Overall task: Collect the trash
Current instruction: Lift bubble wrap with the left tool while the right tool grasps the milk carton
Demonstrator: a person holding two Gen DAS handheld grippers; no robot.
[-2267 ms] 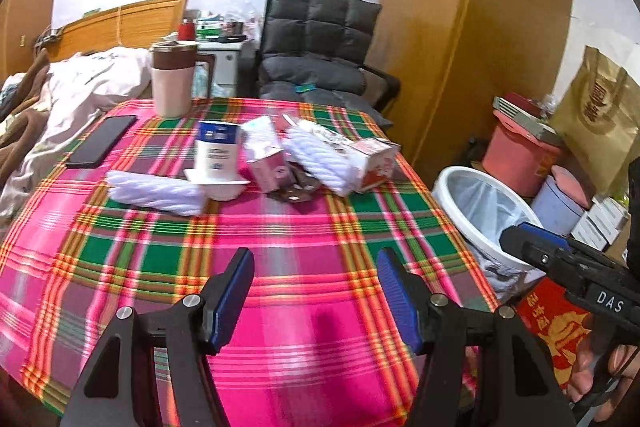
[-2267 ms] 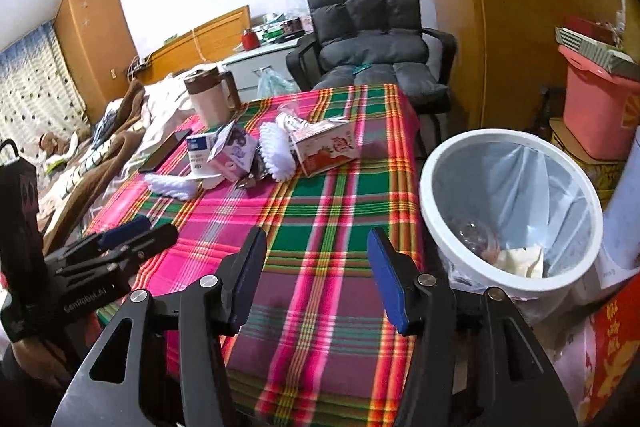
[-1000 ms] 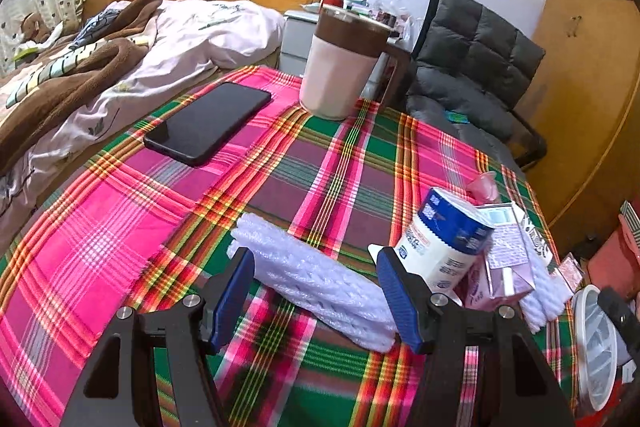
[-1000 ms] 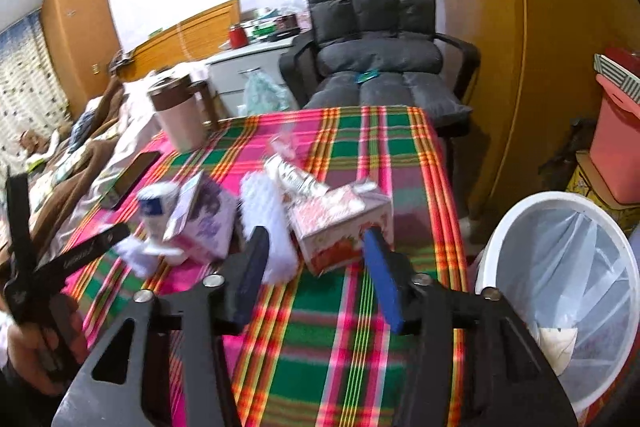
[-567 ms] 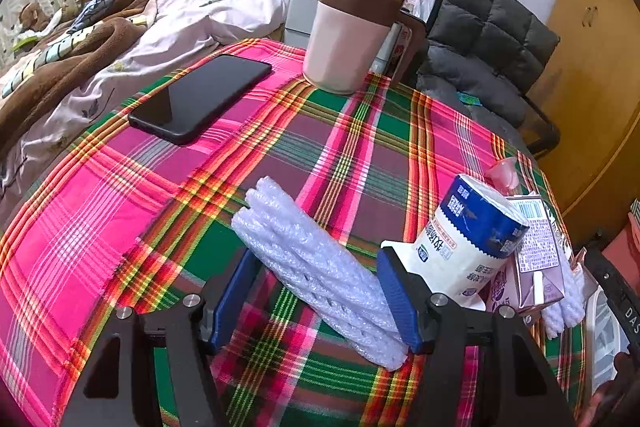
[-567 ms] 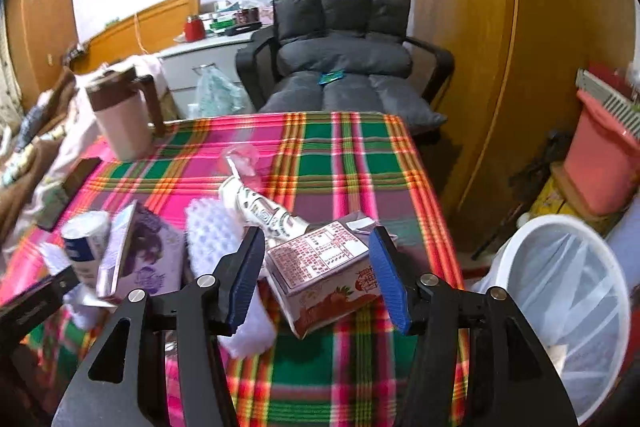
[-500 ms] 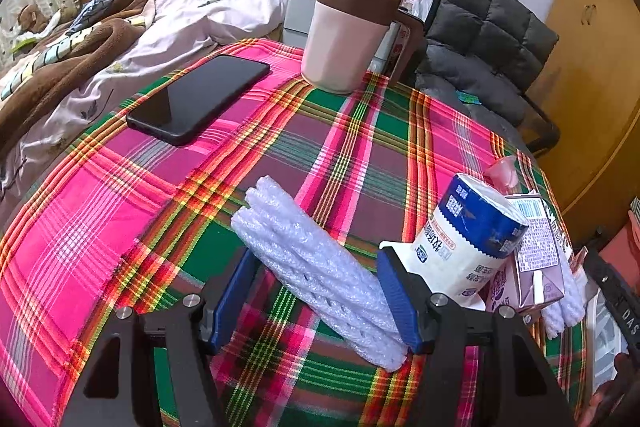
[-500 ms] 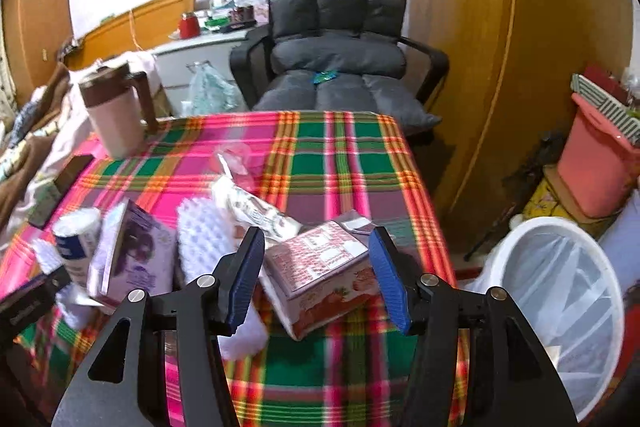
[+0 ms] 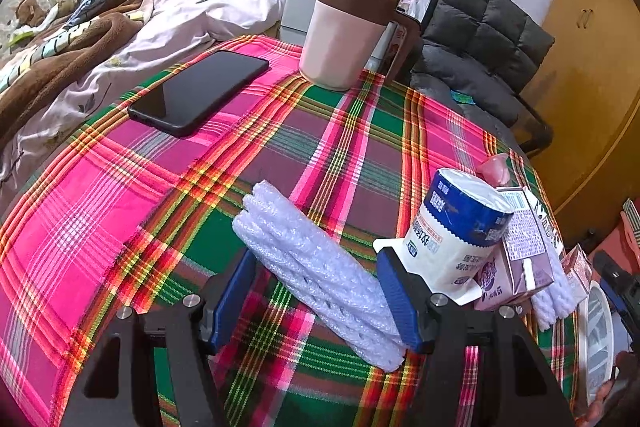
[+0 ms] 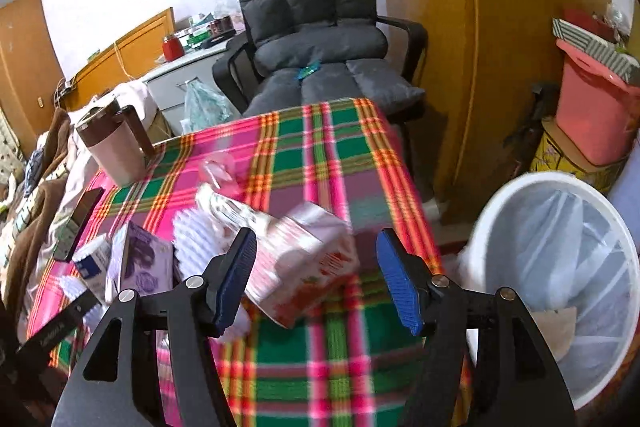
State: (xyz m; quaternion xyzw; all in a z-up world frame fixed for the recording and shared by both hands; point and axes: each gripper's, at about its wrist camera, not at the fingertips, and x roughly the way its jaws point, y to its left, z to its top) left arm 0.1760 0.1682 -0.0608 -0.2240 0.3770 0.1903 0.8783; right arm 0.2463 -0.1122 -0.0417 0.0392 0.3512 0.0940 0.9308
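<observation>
Trash lies on a plaid tablecloth (image 9: 120,195). My left gripper (image 9: 316,299) is open, its blue pads either side of a white foam-net roll (image 9: 320,275). To its right stand a blue-and-white cup (image 9: 456,235) and a purple carton (image 9: 520,251). My right gripper (image 10: 316,281) is open around a red-and-white strawberry carton (image 10: 304,267), with another white foam net (image 10: 196,243) and a wrapper (image 10: 232,211) to the left. A white bin (image 10: 560,259) with a clear liner stands to the right of the table.
A black phone (image 9: 200,91) and a pink mug with a brown lid (image 9: 344,35) sit at the table's far side. A grey chair (image 10: 316,39) stands behind the table, a bed (image 9: 100,27) to the left, a pink bucket (image 10: 596,107) by the wardrobe.
Both grippers moved in from the table's near edge to the trash. The left one closed in around the foam roll; the right one came closer to the strawberry carton, now between its fingers.
</observation>
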